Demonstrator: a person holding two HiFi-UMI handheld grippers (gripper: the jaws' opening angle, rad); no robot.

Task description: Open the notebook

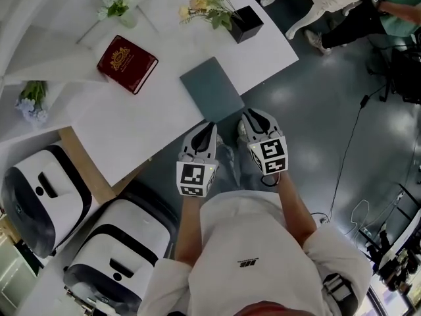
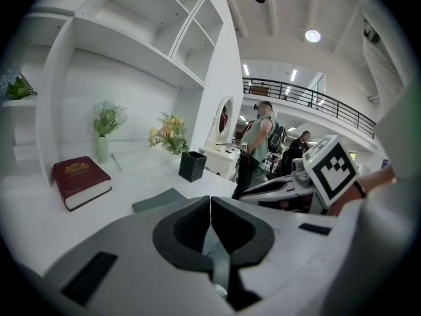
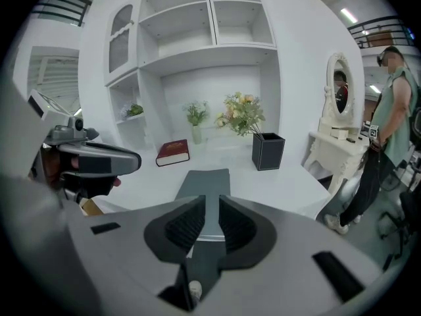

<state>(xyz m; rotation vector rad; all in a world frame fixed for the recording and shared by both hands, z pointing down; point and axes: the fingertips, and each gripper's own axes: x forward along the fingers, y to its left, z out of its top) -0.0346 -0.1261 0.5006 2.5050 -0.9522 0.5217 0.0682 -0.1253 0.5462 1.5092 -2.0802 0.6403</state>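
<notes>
A closed grey notebook (image 1: 212,89) lies flat near the front edge of the white table (image 1: 131,133). My left gripper (image 1: 208,128) hovers just short of that edge, below the notebook's near left corner. In the left gripper view the jaws of this gripper (image 2: 210,203) meet, shut on nothing, with the notebook (image 2: 158,200) ahead to the left. My right gripper (image 1: 248,116) sits by the notebook's near right corner. In the right gripper view this gripper (image 3: 211,206) stands open with a narrow gap, and the notebook (image 3: 206,182) lies straight ahead, beyond the tips.
A red hardback book (image 1: 127,63) lies further back on the left. A black pen holder (image 1: 246,24) with flowers stands at the back right. Two white machines (image 1: 39,189) sit on the floor at the left. A person (image 1: 368,8) stands at the top right.
</notes>
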